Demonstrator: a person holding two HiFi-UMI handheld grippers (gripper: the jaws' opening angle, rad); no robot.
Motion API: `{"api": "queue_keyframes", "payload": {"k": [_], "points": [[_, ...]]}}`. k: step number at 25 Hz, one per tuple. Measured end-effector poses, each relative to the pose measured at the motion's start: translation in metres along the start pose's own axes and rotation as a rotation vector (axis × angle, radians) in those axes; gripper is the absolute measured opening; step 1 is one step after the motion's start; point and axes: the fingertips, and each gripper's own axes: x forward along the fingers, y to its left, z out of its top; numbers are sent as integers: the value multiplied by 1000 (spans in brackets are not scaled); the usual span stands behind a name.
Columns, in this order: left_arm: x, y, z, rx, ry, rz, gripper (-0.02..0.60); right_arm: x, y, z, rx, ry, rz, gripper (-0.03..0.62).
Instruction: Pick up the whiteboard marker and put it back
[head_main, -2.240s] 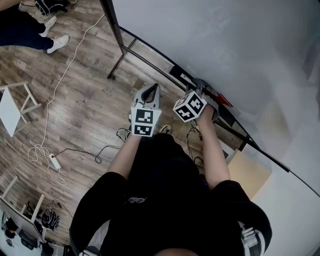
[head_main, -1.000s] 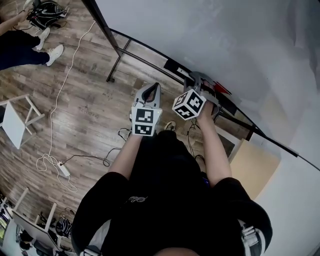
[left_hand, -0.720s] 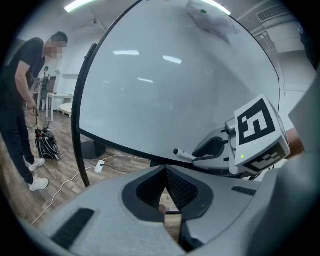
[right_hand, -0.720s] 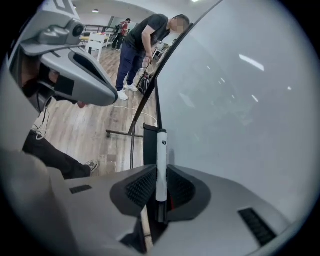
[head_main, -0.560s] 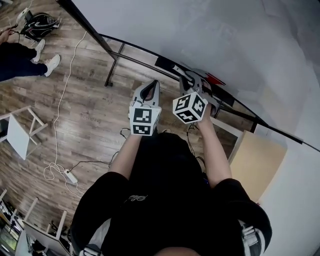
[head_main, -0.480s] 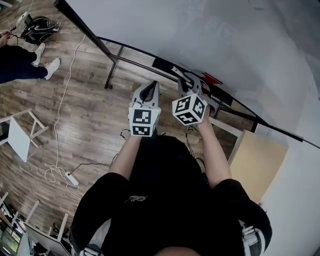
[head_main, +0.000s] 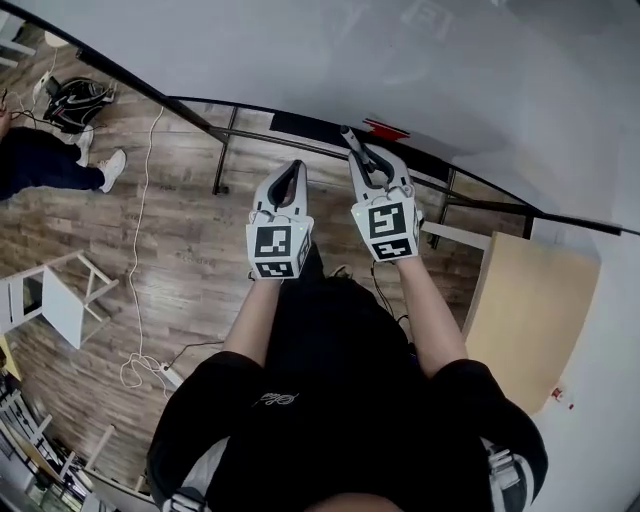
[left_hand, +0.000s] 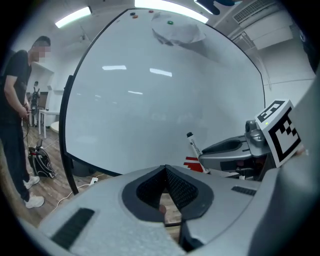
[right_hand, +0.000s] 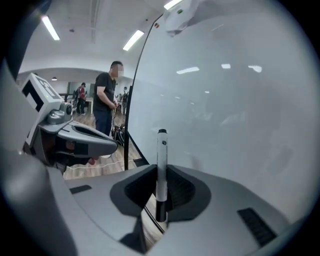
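The right gripper (right_hand: 161, 194) was clamped on the whiteboard marker (right_hand: 161, 165), which stood upright between its pads, held near its lower end with most of the barrel sticking up above them. It was raised in front of the whiteboard (right_hand: 240, 100), clear of the dark ledge (head_main: 310, 125) along the board's bottom edge. The left gripper (left_hand: 165, 192) hung beside it with its jaws closed together on nothing. With so low a hold, the marker would likely pivot or slip if its free end caught the board or the ledge on the way down. The ledge looked narrow, so a tilted release could send it rolling to the floor (head_main: 180, 230). A red item (head_main: 386, 129), possibly another marker, lay there and might be knocked.
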Motion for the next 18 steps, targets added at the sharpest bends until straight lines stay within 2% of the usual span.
{"api": "queue_keyframes", "payload": {"k": [7,12,18], "points": [[-19,-55,10,48,-29,-33,5,-70,-16,-9,182,-158,-49,54],[-39,-101,22,76,-76,-52,5,-124,-24,-12,246,-264,-81,54],[-74,-161,35,105,-142,-73,5,-198,-36,-20,271,-346,-135,54]]}}
